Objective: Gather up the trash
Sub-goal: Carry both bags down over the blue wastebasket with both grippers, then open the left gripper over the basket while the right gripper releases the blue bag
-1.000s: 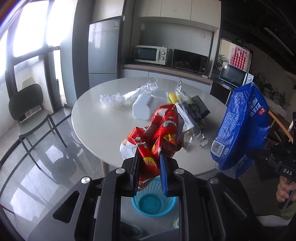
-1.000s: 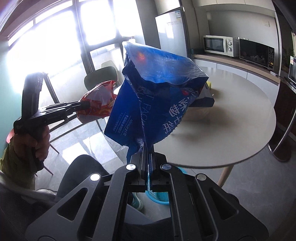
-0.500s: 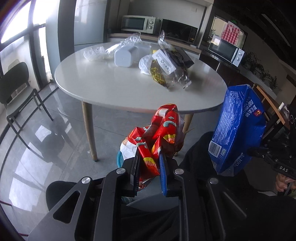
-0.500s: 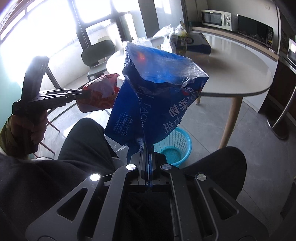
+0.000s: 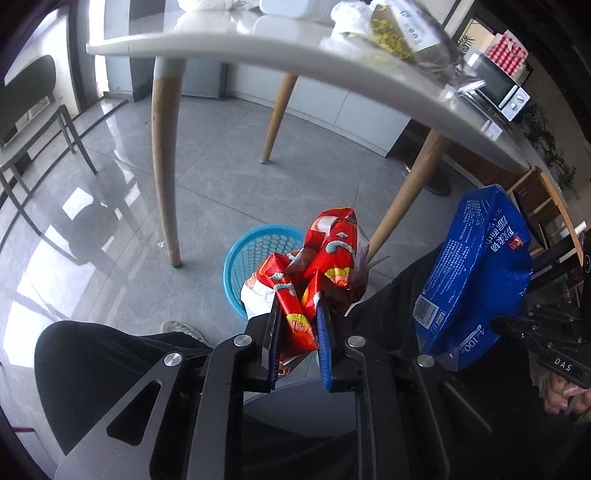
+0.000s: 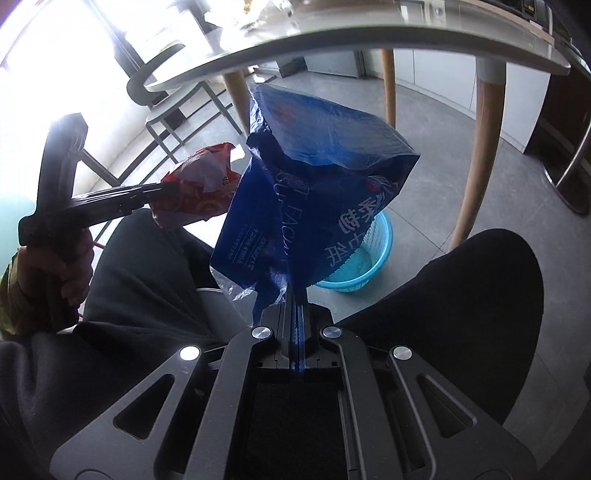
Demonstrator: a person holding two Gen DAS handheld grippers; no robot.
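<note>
My left gripper [image 5: 298, 314] is shut on a crumpled red snack wrapper [image 5: 325, 258] and holds it just above and in front of a blue mesh waste basket [image 5: 251, 258] on the floor. My right gripper [image 6: 295, 295] is shut on a large blue plastic bag [image 6: 317, 177], held in the air above the same basket [image 6: 369, 254]. The blue bag also shows at the right of the left wrist view [image 5: 476, 273]. The red wrapper [image 6: 199, 188] and the left gripper [image 6: 147, 195] show at the left of the right wrist view.
A round white table [image 5: 258, 40] on wooden legs [image 5: 164, 158] stands over the basket, with more wrappers [image 5: 399, 37] and a white box [image 5: 288, 5] on top. A grey chair [image 5: 26, 110] stands to the left. The person's black-trousered legs [image 6: 480, 295] flank the basket.
Both grippers have dropped from table height to below the table edge, tilting down toward the floor basket. Each keeps its hold on its wrapper or bag.
</note>
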